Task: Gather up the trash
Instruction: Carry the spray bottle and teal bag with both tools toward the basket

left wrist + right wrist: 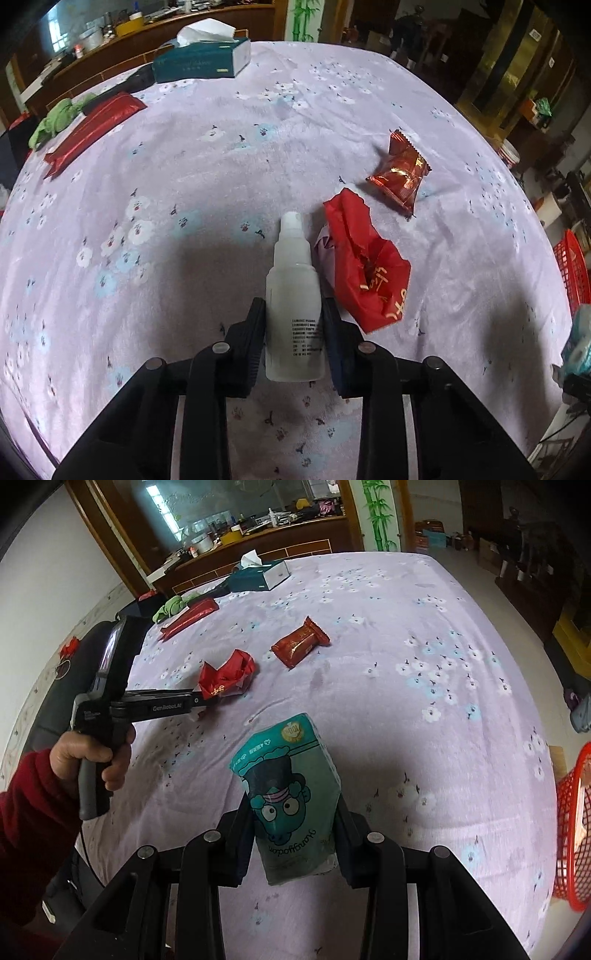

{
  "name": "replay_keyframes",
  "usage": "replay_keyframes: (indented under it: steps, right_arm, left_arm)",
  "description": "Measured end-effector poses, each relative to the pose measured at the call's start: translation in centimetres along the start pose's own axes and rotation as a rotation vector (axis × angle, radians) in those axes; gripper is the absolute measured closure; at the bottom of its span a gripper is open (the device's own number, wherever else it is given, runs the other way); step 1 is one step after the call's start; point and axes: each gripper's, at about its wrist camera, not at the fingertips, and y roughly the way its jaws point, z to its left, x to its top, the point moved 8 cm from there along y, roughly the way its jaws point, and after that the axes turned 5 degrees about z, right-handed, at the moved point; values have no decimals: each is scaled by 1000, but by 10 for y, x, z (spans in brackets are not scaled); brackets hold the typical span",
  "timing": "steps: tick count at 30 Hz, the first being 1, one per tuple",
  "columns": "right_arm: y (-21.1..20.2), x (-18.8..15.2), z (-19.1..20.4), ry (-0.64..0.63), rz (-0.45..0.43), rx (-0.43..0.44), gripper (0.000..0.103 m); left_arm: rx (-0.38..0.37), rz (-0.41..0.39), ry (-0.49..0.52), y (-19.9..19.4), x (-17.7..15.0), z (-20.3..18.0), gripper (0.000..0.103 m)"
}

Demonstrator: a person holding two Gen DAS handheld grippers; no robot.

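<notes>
My left wrist view looks forward along its gripper [294, 334], low and close over the desk [184, 184] with its lilac flowered cloth, facing the far edge where the tissue box [201, 59] sits. My right wrist view sits a little higher and further right, facing the same way over its own gripper [295, 834], and it catches the left gripper [199, 701] side-on. Both views share the crumpled red paper [365, 266] [227, 677], the red snack packet [400, 171] [299, 646], the tissue box [260, 574] and the red basket [572, 269] [576, 830] at the right rim
</notes>
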Motion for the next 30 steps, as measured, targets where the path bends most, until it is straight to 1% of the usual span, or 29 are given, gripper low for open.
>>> replay_keyframes:
  steps: [4, 8, 10, 13, 15, 18, 21, 26, 30]
  right_arm:
    - [-7, -6, 2, 21, -13, -1, 63]
    - [-12, -13, 4, 40, -28, -19, 63]
    - [-14, -18, 4, 49, -35, -27, 63]
    - [-16, -24, 2, 54, -49, -58, 63]
    - [-18, -26, 0, 63, -53, -66, 63]
    - [-22, -31, -6, 80, -54, -71, 63]
    - [-30, -34, -11, 88, -64, -76, 63]
    - [-44, -39, -18, 96, -86, -86, 63]
    - [-56, -41, -24, 103, -107, -86, 63]
  left_arm:
    - [4, -52, -51, -19, -13, 2, 75]
    - [45, -125, -109, -49, -38, 1, 75]
    - [61, -161, -114, -65, -53, -7, 74]
    - [56, -189, -130, -86, -72, -28, 74]
    - [71, -220, -118, -99, -82, -46, 74]
    - [63, -243, -106, -111, -90, -72, 74]
    - [78, -272, -62, -121, -96, -96, 74]
    - [79, -265, -25, -126, -103, -121, 74]
    - [88, -282, 1, -132, -101, -136, 74]
